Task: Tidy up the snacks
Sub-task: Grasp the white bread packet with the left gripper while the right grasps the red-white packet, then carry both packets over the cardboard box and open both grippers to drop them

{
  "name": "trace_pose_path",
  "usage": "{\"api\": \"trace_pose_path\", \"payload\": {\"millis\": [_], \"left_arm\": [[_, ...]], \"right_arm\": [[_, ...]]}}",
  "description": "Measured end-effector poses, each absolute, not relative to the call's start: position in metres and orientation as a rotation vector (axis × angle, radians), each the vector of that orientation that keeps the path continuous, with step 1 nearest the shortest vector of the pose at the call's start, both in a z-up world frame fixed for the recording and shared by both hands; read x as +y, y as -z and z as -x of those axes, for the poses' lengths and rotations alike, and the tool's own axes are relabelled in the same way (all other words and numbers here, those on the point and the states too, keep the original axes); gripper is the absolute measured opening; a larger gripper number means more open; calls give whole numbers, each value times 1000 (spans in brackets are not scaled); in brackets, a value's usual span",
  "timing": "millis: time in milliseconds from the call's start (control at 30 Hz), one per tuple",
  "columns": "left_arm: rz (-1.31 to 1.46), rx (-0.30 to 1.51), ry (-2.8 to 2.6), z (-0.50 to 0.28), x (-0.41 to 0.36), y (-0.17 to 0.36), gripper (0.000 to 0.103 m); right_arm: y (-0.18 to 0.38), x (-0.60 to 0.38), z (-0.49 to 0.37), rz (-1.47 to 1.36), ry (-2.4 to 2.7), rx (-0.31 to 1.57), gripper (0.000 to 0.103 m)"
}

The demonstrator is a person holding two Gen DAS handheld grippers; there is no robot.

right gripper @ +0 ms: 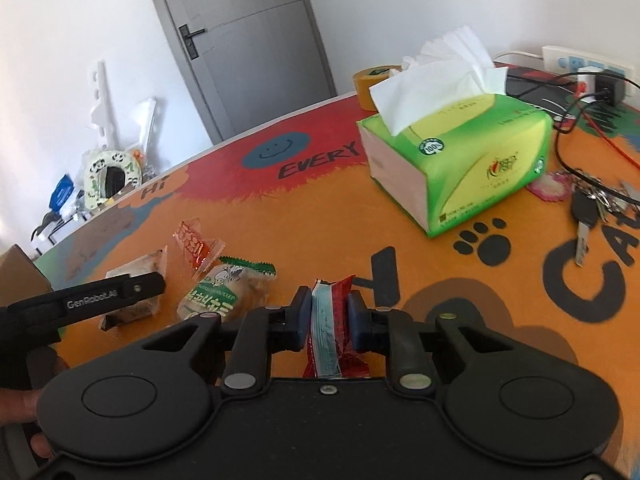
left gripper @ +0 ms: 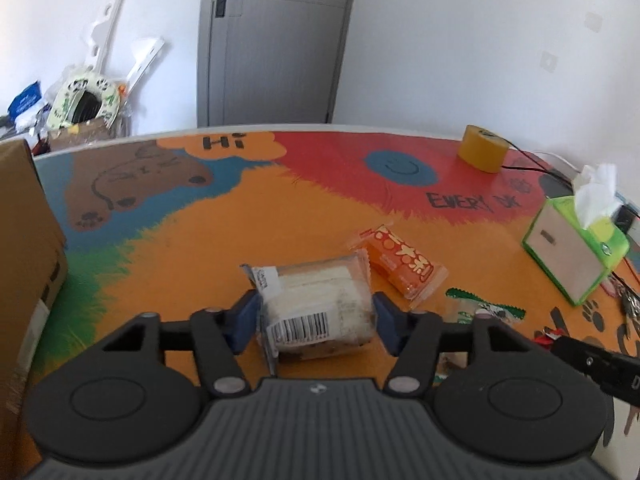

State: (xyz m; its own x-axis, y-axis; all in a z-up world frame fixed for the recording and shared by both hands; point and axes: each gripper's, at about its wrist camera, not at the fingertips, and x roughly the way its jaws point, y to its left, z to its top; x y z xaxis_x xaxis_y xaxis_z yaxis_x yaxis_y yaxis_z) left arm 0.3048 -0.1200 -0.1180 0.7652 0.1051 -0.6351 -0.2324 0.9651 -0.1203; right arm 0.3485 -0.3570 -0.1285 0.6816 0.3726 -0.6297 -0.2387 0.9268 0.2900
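Left tongs: the left tongs (left gripper: 316,316) are closed against a clear-wrapped sandwich cake (left gripper: 316,308), one blue pad on each side of it; the pack's barcode label faces the camera.
Right tongs: the right tongs (right gripper: 329,316) are pinched narrow on a red and light-blue snack packet (right gripper: 330,328), which stands on edge between the blue pads.
Landmark: a green tissue box (right gripper: 456,160) sits on the painted tabletop (right gripper: 360,232), with white tissue sticking out of its top.
Sandwich cake: well to the left of the tissue box in the left wrist view, at the near middle of the tabletop; whether it rests on the surface or is lifted cannot be told.
Red and blue packet: nearer the camera than the tissue box and to its left, in the right wrist view.
Orange snack packet: the orange snack packet (left gripper: 400,266) lies flat between the sandwich cake and the tissue box, touching the cake's wrapper at its right corner.
Green and white packet: the green and white packet (right gripper: 224,292) lies left of the red and blue packet, farther from the tissue box, just beside the orange one.
Yellow tape roll: the yellow tape roll (left gripper: 482,148) stands behind the tissue box near the far edge.
Keys: a bunch of keys (right gripper: 588,208) lies just right of the tissue box.
Cardboard box: the cardboard box (left gripper: 24,248) is at the left end of the tabletop, well apart from the tissue box.
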Motion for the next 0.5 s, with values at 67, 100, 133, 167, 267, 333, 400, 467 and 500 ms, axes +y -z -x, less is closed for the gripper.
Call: {"api": "trace_pose_path", "payload": {"millis": [67, 100, 133, 167, 267, 333, 400, 467, 500], "left_arm": [[212, 679, -164, -302, -116, 116, 56], [222, 681, -155, -300, -113, 115, 56], [232, 684, -147, -298, -109, 115, 55], [238, 686, -142, -296, -106, 114, 55], [258, 684, -122, -288, -97, 111, 54], [268, 669, -116, -281, -92, 106, 54], [281, 655, -102, -275, -89, 101, 54], [286, 643, -94, -269, -86, 95, 54], [290, 635, -89, -266, -85, 92, 54]], "right_arm": [[127, -354, -345, -188, -339, 742, 21], [126, -352, -344, -188, -336, 738, 21], [126, -350, -344, -192, -333, 737, 21], [125, -347, -344, -197, -331, 737, 21], [123, -339, -342, -196, -330, 731, 21], [121, -332, -341, -191, -335, 727, 21], [119, -327, -339, -188, -339, 720, 21], [116, -322, -337, -193, -338, 717, 21], [114, -319, -335, -194, -342, 714, 21]]}}
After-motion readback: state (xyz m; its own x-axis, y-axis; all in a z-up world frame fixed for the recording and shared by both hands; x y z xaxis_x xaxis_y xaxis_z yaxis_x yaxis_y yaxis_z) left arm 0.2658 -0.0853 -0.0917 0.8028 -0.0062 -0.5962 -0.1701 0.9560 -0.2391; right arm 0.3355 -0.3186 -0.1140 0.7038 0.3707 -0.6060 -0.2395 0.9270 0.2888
